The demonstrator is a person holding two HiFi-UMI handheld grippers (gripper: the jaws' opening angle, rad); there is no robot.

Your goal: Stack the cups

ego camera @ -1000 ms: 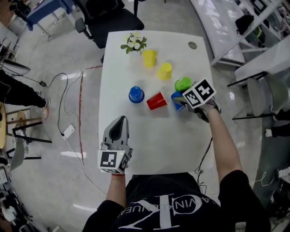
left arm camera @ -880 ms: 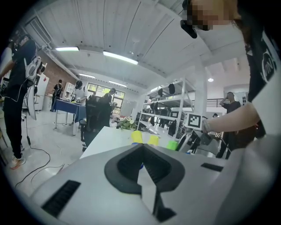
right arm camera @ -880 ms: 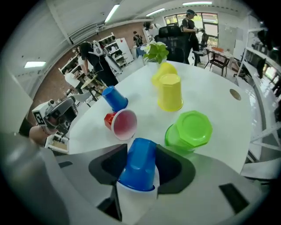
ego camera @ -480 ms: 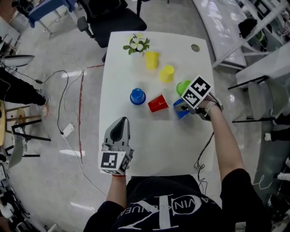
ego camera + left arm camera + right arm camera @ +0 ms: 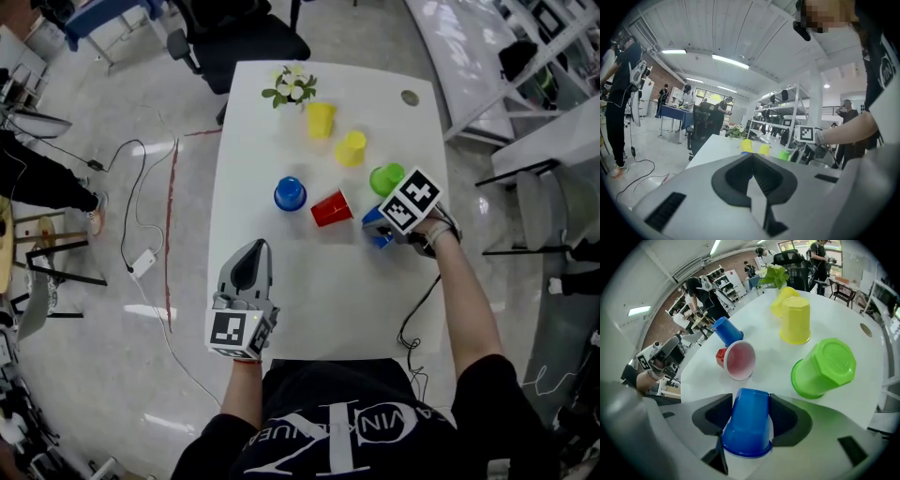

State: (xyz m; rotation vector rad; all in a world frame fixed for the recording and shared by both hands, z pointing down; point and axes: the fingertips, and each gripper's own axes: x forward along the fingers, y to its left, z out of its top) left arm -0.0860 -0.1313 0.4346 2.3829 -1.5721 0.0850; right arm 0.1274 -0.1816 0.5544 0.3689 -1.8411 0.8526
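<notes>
Shifted a little toward the near edge since a second ago, the right gripper is seen in the head view with the blue cup carried along, just beside the green cup and near the red cup lying on the white counter; the left gripper is held well apart. In the left gripper view, its jaws are pressed together on nothing. In the right gripper view, the blue cup is pinched across its tapered wall, the jaws having just closed slightly. A slip along that taper is judged possible; the green cup could be knocked, or the red cup set rolling.
</notes>
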